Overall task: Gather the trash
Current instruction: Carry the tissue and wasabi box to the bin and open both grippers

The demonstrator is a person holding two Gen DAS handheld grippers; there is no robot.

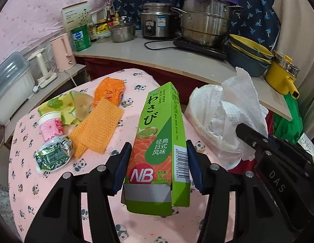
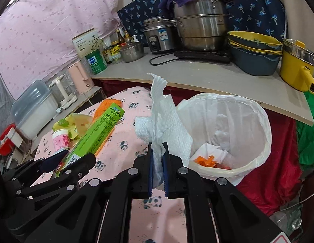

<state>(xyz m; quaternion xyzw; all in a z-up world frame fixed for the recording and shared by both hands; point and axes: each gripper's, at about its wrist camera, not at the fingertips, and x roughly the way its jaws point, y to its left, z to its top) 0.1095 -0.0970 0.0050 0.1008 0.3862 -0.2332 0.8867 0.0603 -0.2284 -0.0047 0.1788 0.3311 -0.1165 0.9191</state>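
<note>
My left gripper (image 1: 159, 147) is shut on a green wasabi box (image 1: 161, 141) and holds it above the pink panda tablecloth (image 1: 55, 192); the box also shows in the right wrist view (image 2: 96, 133). My right gripper (image 2: 158, 147) is shut on a crumpled white paper towel (image 2: 165, 121), just left of the white-bagged trash bin (image 2: 238, 162). The bin holds white paper and orange scraps (image 2: 209, 161). On the table lie an orange net (image 1: 96, 129), an orange cloth (image 1: 110, 89), a pink cup (image 1: 51, 125), a crushed green carton (image 1: 53, 156) and a yellow-green wrapper (image 1: 71, 105).
A counter (image 1: 157, 54) behind holds a steel pot (image 1: 205, 22), rice cooker (image 1: 157, 20), yellow pot (image 1: 282, 75), stacked basins (image 1: 248, 58) and bottles. A pink kettle (image 1: 62, 50) and a clear-lidded box (image 1: 11, 89) stand to the left.
</note>
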